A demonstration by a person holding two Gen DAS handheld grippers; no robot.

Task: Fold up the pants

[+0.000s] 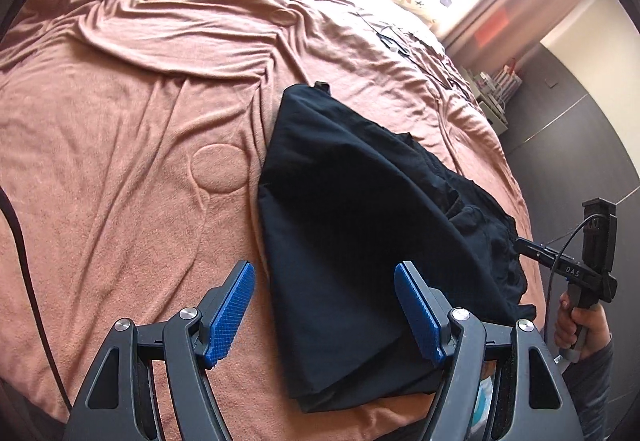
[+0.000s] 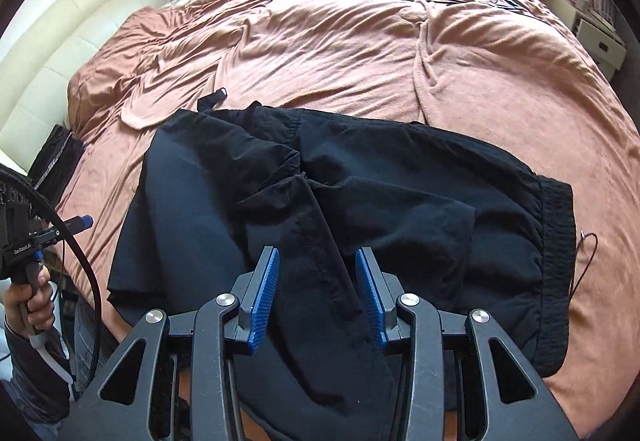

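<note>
Blue pads (image 1: 230, 305) fill the bottom of the left wrist view: our left gripper (image 1: 324, 315) stands wide apart and empty, its right pad hanging over the near corner of the black pants (image 1: 360, 221). They lie partly folded at centre frame on the pink blanket (image 1: 120, 141). At the right edge we see our right gripper (image 1: 532, 247) reaching at the bunched waistband side.

Over to the right wrist view: our right gripper (image 2: 317, 297) shows jaws partly apart at bottom centre, a loose fold of the pants (image 2: 360, 193) lying between the pads, nothing pinched as far as we can tell. The waistband (image 2: 556, 261) sits at the right. We judge we're between folds; next we need a clean grip on an edge and a smooth carry across.
</note>
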